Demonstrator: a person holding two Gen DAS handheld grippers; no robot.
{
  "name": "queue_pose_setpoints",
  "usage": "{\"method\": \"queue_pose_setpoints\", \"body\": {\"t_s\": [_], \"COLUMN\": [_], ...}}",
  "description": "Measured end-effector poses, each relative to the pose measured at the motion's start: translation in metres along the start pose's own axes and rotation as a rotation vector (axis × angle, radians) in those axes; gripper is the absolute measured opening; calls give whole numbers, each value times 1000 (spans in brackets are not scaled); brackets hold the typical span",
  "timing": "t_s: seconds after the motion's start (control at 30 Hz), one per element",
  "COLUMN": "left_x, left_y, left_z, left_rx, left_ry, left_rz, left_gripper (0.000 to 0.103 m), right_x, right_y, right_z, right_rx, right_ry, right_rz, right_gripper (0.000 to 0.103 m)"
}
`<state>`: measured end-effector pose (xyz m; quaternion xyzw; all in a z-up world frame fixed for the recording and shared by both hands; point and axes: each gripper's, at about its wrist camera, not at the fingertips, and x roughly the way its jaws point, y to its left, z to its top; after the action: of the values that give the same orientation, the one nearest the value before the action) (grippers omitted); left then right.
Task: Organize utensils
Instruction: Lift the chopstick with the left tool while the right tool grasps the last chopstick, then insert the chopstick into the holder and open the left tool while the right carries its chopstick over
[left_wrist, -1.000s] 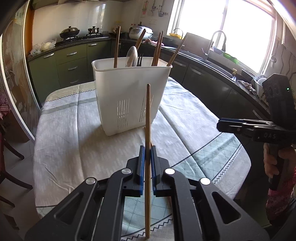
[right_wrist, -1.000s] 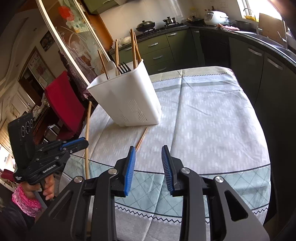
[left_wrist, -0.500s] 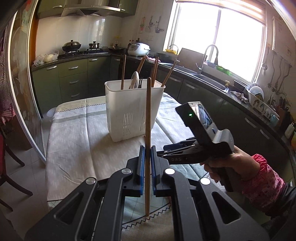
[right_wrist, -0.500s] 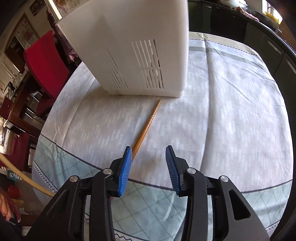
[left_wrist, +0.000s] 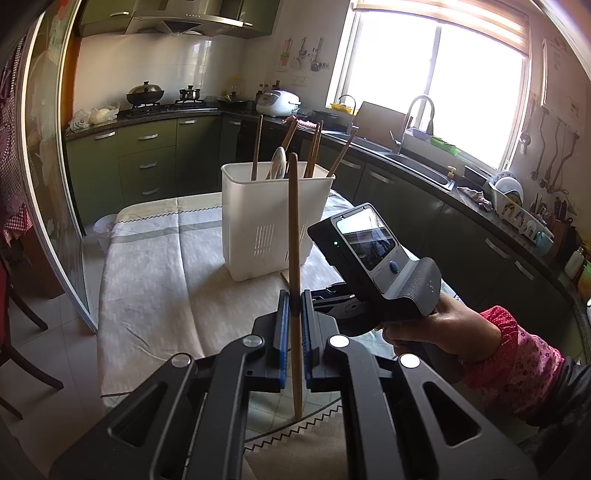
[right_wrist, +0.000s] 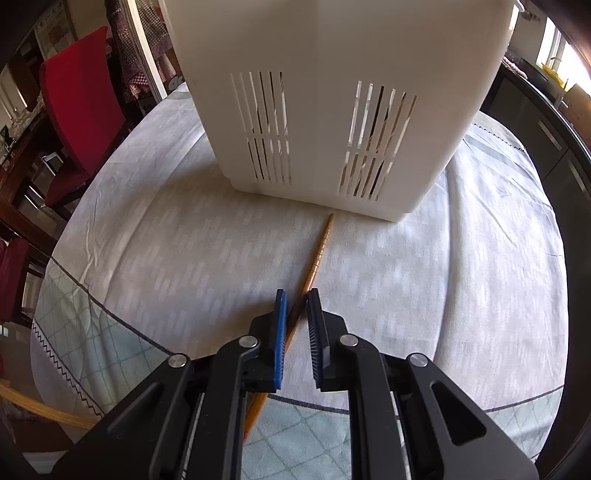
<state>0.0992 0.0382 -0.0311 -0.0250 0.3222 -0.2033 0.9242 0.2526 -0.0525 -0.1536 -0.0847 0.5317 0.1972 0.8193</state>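
**Both grippers clamped on chopsticks beside the utensil holder**

Left gripper: jaws clenched on an upright wooden chopstick, which stands at centre frame in the left wrist view. Its top overlaps the holder's rim in the picture; its lower end shows below the pads.

Right gripper: jaws closing onto a second chopstick lying on the tablecloth. The stick crosses the gap on a slant. Whether both pads press it is hard to confirm. Its far tip lies just short of the holder's base; its near end is hidden under the gripper body.

White utensil holder: upright at the centre of the table. The right wrist view crops its top. The left wrist view shows chopsticks and a spoon rising from it; the compartments cannot be made out.

In the left wrist view the right gripper's fingertips are hidden behind the left gripper; only its body and the person's hand show, at lower right.
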Motion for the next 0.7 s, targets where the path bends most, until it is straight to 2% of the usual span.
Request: {"method": "queue_pose_setpoints", "body": {"t_s": [0.17, 0.4, 0.53, 0.7], "left_x": [-1, -3, -4, -3], "left_y": [0, -3, -7, -10], "left_z": [0, 4, 6, 13], "left_rx": [2, 12, 22, 17], "left_ry": [2, -3, -3, 0], "left_rz": [3, 5, 7, -3], "left_gripper": [6, 6, 6, 6], "right_x": [-17, -91, -127, -158], "right_y": [-8, -23, -29, -38], "right_z": [-3, -17, -26, -37], "right_rx": [21, 35, 37, 30], "right_ry": [-41, -204, -285, -335], "right_rz": [50, 130, 138, 140], "right_gripper": [7, 7, 7, 7]}}
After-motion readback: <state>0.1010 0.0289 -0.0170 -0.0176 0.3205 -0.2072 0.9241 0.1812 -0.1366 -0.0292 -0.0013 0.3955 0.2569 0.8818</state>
